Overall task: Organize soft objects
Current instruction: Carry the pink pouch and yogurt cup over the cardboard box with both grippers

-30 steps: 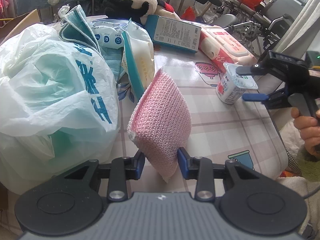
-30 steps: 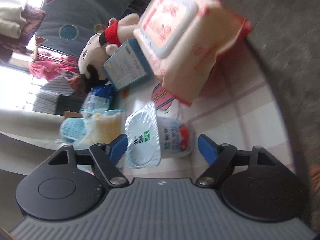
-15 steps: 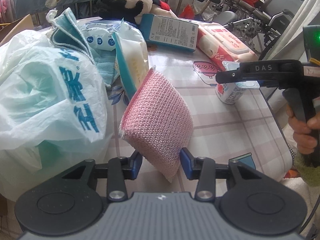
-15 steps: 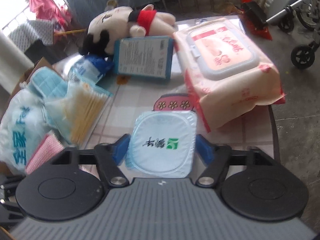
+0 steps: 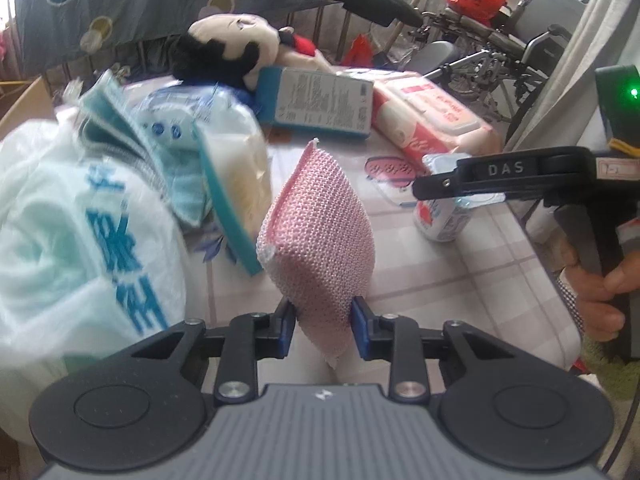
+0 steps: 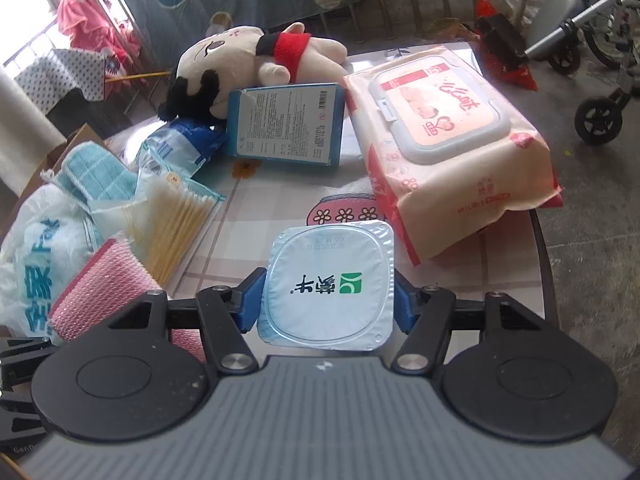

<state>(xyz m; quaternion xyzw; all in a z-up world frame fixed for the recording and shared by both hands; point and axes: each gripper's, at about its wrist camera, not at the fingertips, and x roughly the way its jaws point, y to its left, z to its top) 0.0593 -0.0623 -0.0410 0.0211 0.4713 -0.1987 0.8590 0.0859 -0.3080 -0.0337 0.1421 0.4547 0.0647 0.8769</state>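
Observation:
My left gripper [image 5: 322, 326] is shut on a pink knitted sponge pad [image 5: 320, 236] and holds it upright above the table; the pad also shows in the right wrist view [image 6: 100, 288]. My right gripper [image 6: 328, 298] is shut on a yogurt cup [image 6: 330, 290] with a white foil lid, held upright over the table; the cup shows in the left wrist view [image 5: 444, 220] under the right gripper's black finger [image 5: 500, 178]. A plush doll [image 6: 240, 68] lies at the table's far side.
A blue box [image 6: 286, 124], a pink wet-wipes pack [image 6: 448, 136], a cotton-swab bag [image 6: 176, 216], blue cloths [image 6: 96, 172] and a white plastic bag [image 5: 72, 240] crowd the checked table [image 5: 460, 280]. The table's right edge drops off near a wheelchair [image 6: 592, 64].
My left gripper has lifted and tilted a little with the pink pad. My right gripper has closed on the yogurt cup and holds it level.

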